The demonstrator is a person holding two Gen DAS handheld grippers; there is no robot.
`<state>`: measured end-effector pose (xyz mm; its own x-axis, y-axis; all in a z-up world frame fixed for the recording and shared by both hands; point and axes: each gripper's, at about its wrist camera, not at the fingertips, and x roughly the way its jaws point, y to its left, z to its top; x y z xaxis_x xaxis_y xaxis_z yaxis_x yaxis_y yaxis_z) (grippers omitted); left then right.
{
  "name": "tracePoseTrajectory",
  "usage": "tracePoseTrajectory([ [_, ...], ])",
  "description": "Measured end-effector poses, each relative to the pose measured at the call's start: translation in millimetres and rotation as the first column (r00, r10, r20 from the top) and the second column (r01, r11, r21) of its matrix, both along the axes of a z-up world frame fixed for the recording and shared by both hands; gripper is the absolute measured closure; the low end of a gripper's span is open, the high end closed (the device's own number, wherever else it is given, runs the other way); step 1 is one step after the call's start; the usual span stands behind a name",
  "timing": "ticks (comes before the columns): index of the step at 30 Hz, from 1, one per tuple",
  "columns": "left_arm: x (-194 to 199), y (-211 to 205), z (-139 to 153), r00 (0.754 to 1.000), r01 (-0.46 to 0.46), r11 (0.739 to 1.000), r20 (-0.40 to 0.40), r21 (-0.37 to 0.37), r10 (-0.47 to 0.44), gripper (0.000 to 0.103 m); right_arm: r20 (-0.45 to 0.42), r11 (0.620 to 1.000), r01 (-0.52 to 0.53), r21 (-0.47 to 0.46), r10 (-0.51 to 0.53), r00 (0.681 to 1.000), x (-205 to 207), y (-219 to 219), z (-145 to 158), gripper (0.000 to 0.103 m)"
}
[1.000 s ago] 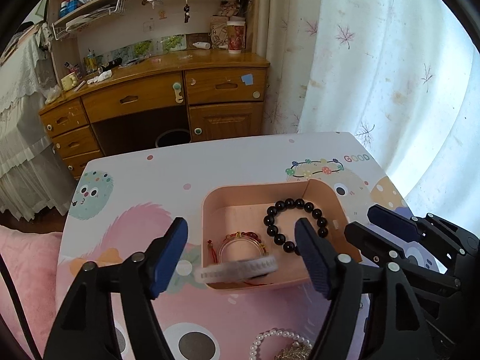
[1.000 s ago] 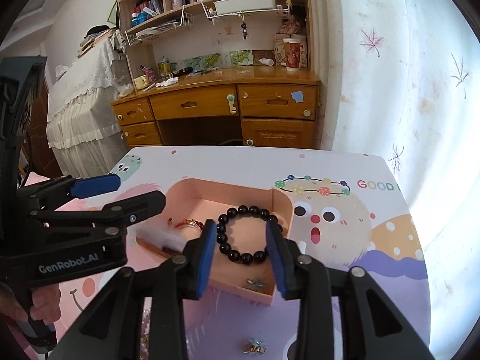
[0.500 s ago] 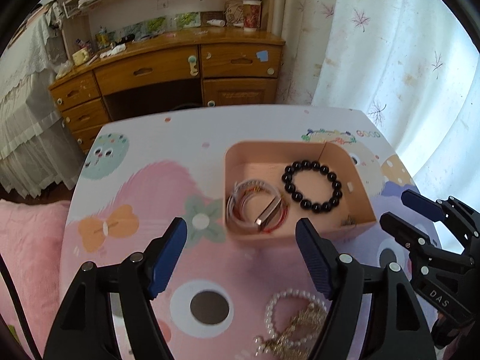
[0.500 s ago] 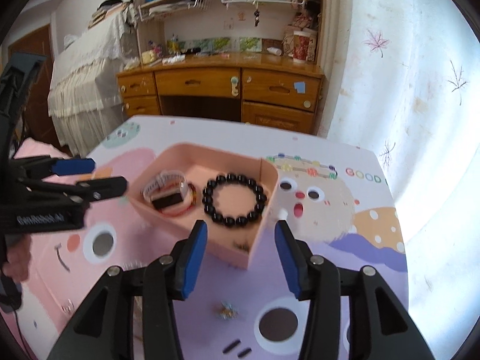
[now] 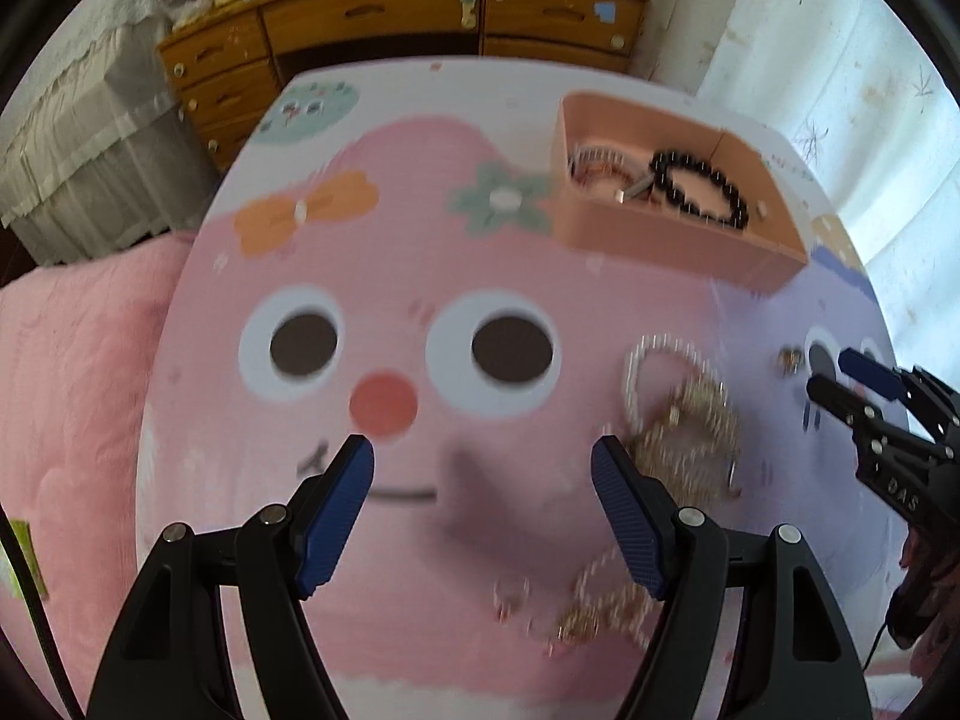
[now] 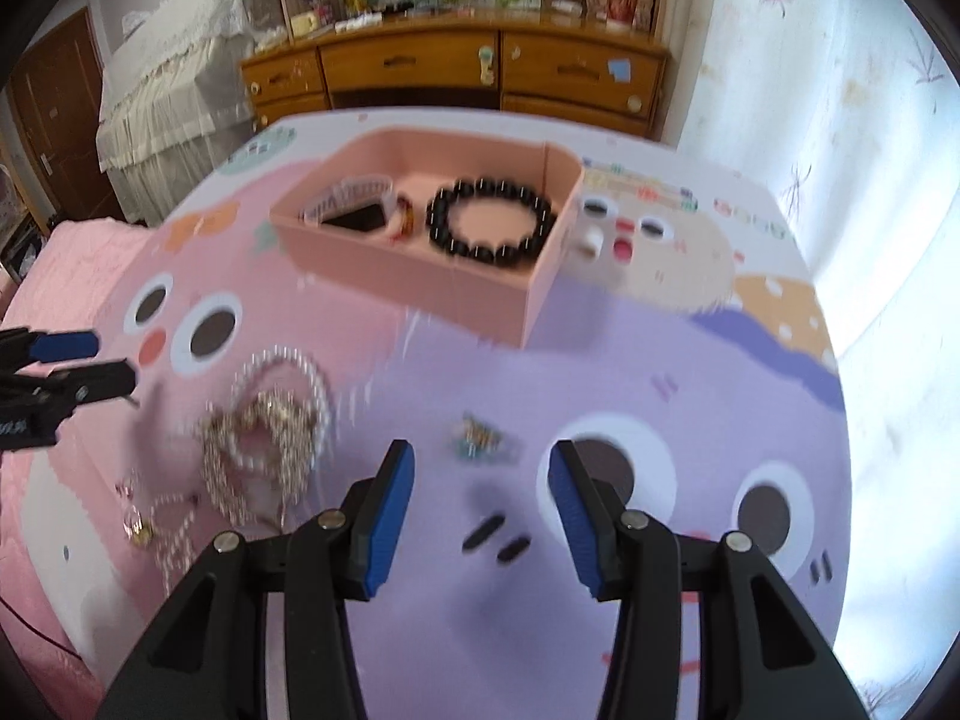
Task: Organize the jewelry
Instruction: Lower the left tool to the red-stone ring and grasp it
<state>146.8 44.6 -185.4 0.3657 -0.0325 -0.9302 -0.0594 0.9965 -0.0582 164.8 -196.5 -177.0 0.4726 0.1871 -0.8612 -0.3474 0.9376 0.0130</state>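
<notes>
A pink box point(image 5: 672, 237) point(image 6: 420, 276) stands on the cartoon table mat. It holds a black bead bracelet point(image 5: 699, 189) point(image 6: 489, 222), a white band point(image 6: 348, 201) and a red and gold bangle point(image 6: 405, 222). A tangle of pearl and gold chains point(image 5: 678, 408) point(image 6: 270, 426) lies on the mat in front of the box. A small earring point(image 6: 480, 438) lies right of it. My left gripper point(image 5: 483, 468) is open and empty, left of the tangle. My right gripper point(image 6: 483, 480) is open and empty, just short of the earring.
More pearl chain and a gold ring point(image 5: 594, 606) point(image 6: 141, 531) lie near the table's front edge. A pink bedspread point(image 5: 66, 396) lies left of the table. A wooden desk point(image 6: 456, 69) stands behind, with a curtain point(image 6: 840, 90) at the right.
Both grippers have pulled back from the box toward the near side of the table and tipped down. The white band now lies in the box. The views are blurred by motion.
</notes>
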Motion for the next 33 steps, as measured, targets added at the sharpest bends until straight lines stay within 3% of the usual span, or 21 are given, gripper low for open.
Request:
tracePoseTrajectory([
  [4,-27.1,-1.6,-8.6,0.996,-0.01,1.0,-0.089,-0.026,0.008,0.03,-0.033,1.0,0.012,0.004,-0.012,0.999,-8.5,-0.1,-7.8,0.056],
  [7,-43.6,-7.7,-15.2,0.989,-0.004,0.999,-0.15,-0.041,-0.002,0.03,-0.006,0.999,0.048,-0.009,-0.048,0.999,-13.8,0.2,-8.2,0.056],
  [13,-59.3,-15.6,-27.3,0.98,-0.021,0.996,-0.201,-0.089,0.003,0.03,0.013,0.992,0.115,0.044,-0.115,0.993,-16.6,-3.6,-7.1,0.056],
  [18,-65.0,-18.1,-33.5,0.978,-0.028,0.995,-0.208,-0.099,0.007,0.03,0.004,0.988,0.139,0.066,-0.139,0.99,-11.7,-4.5,-10.8,0.056],
  [22,-67.9,-17.7,-37.5,0.978,-0.027,0.995,-0.209,-0.096,0.006,0.044,-0.001,0.988,0.141,0.069,-0.141,0.99,-8.0,-3.1,-13.7,0.056],
  [26,-66.0,-13.8,-36.6,0.982,-0.056,0.995,-0.187,-0.088,0.039,0.047,0.0,0.986,0.141,0.084,-0.142,0.99,-4.2,-2.4,-14.7,0.056],
  [28,-63.7,-11.9,-36.9,0.982,-0.068,0.994,-0.181,-0.086,0.051,0.054,0.002,0.986,0.139,0.09,-0.14,0.99,-1.5,-1.7,-15.0,0.057],
  [33,-52.7,-11.4,-41.6,0.983,-0.089,0.993,-0.166,-0.084,0.074,0.06,-0.006,0.983,0.149,0.105,-0.149,0.989,4.7,-0.6,-16.3,0.065],
])
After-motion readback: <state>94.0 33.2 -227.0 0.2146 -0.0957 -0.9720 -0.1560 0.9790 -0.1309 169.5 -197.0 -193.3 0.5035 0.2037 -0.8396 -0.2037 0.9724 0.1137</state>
